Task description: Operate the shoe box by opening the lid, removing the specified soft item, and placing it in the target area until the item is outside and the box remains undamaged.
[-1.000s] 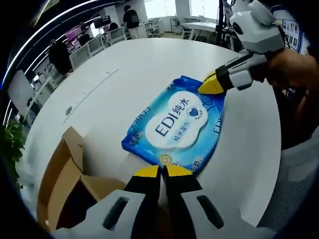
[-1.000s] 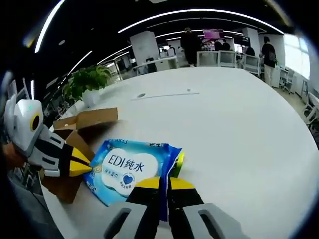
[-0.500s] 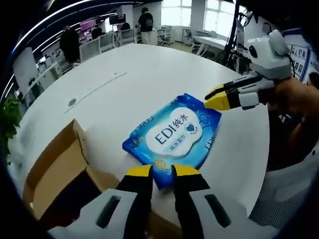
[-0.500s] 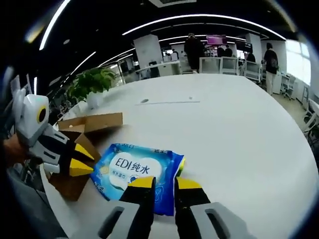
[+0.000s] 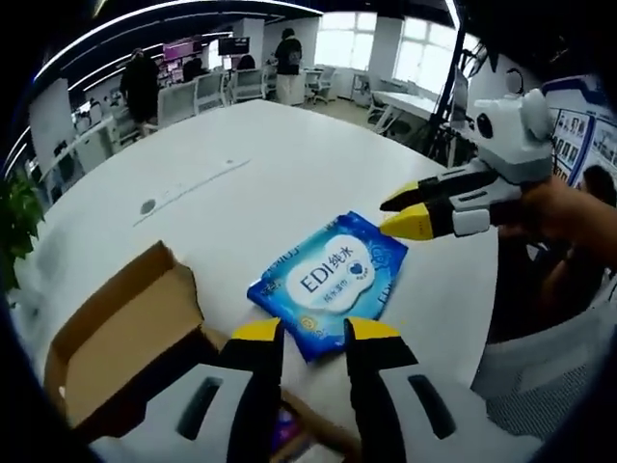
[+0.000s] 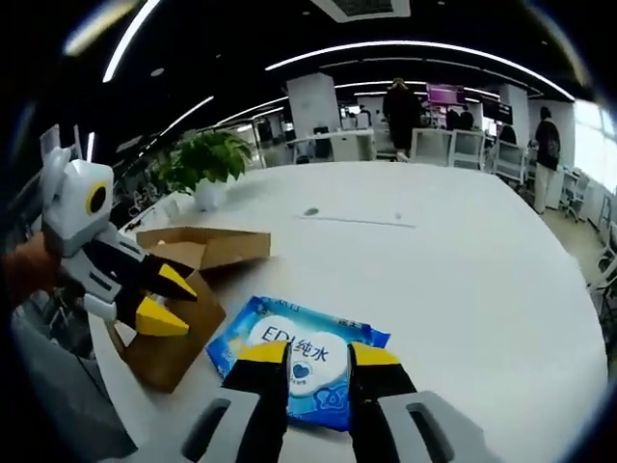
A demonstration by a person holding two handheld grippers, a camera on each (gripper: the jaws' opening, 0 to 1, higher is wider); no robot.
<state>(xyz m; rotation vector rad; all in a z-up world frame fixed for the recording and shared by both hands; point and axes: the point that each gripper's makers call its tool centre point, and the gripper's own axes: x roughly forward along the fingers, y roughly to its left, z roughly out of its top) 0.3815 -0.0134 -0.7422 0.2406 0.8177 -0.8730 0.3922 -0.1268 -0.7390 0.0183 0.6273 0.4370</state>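
Left gripper view, L to R: plant (image 5: 17, 217) at far left edge, open cardboard box (image 5: 125, 333) w/ flaps up on the white table (image 5: 251, 183). Blue wipes pack (image 5: 330, 282) lies flat on the table just right of the box, outside it. Left tool (image 5: 313, 333) at bottom, jaws apart, empty, tips near the pack's near edge. Right tool (image 5: 403, 210) comes in from the right, jaws apart, hovering by the pack's far corner, held by a hand (image 5: 569, 207).

Right gripper view: left tool (image 6: 164, 301) over the box (image 6: 188, 289), pack (image 6: 301, 359) right of it, right tool (image 6: 318, 357) open above the pack.
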